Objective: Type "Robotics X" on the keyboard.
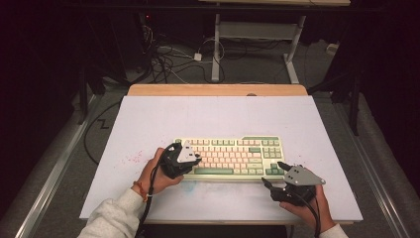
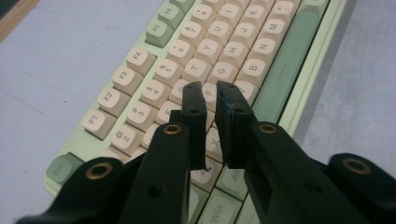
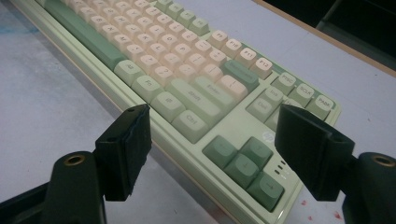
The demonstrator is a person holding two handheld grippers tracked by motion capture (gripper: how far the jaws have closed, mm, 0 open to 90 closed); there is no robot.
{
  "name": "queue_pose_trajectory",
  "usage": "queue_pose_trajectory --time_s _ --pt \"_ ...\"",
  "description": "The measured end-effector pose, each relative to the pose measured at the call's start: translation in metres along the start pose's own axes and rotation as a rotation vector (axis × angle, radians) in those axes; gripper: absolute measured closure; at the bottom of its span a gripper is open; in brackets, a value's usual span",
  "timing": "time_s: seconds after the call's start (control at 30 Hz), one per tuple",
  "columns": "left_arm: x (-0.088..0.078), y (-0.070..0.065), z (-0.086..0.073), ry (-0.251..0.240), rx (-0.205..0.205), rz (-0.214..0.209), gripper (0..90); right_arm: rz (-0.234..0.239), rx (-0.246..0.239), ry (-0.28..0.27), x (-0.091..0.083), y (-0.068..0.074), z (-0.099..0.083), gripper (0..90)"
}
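A cream and green keyboard [image 1: 230, 156] lies on the white table top, toward the near side. My left gripper [image 1: 197, 159] hovers over the keyboard's left end. In the left gripper view the left gripper [image 2: 208, 91] has its jaws a narrow gap apart above the letter keys of the keyboard [image 2: 224, 51], with nothing between them. My right gripper [image 1: 272, 172] sits just off the keyboard's near right corner. In the right gripper view the right gripper [image 3: 212, 112] stands wide open, its jaws framing the arrow keys and the Ctrl key of the keyboard [image 3: 187, 56], clear of both.
The white table top [image 1: 218, 116] stretches bare behind the keyboard to a wooden strip [image 1: 218, 89] at the far edge. Red specks [image 1: 133, 158] mark the surface left of the keyboard. Cables and another table's legs [image 1: 216, 49] lie on the floor beyond.
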State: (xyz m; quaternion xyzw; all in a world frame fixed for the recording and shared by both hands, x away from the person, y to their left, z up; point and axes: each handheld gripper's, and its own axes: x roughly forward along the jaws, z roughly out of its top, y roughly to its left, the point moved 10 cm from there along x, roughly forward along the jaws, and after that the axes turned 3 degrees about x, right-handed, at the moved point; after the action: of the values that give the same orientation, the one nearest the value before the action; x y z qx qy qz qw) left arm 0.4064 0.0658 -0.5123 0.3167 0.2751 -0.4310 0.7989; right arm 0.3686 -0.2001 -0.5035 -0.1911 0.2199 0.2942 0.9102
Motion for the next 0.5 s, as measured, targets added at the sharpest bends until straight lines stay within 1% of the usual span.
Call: queue_pose_trajectory --time_s 0.07,0.13,0.2,0.27,0.37,0.43,0.5 --pt "-0.003 0.001 -0.003 -0.006 0.007 0.016 74.1 0.0 0.001 -0.003 -0.001 -0.001 0.0 27.6" --pt "-0.007 0.001 -0.005 -0.018 0.01 0.027 72.3 -0.002 -0.001 -0.008 -0.001 -0.001 0.001 27.6" --pt "-0.01 0.002 -0.008 -0.028 0.008 0.045 66.3 -0.001 0.001 -0.008 -0.001 -0.001 0.001 27.6" --pt "-0.014 0.004 -0.01 -0.042 0.007 0.055 62.4 -0.001 -0.002 -0.009 -0.001 -0.001 0.002 27.6" --pt "-0.019 0.006 -0.014 -0.059 -0.009 0.085 54.3 -0.001 -0.001 -0.01 -0.001 -0.001 0.002 27.6" --pt "-0.022 0.006 -0.015 -0.08 -0.017 0.093 48.3 -0.002 -0.002 -0.011 -0.001 -0.001 0.002 27.5" --pt "-0.024 0.007 -0.019 -0.084 -0.026 0.115 42.7 -0.002 -0.002 -0.011 -0.001 -0.001 0.002 27.5"
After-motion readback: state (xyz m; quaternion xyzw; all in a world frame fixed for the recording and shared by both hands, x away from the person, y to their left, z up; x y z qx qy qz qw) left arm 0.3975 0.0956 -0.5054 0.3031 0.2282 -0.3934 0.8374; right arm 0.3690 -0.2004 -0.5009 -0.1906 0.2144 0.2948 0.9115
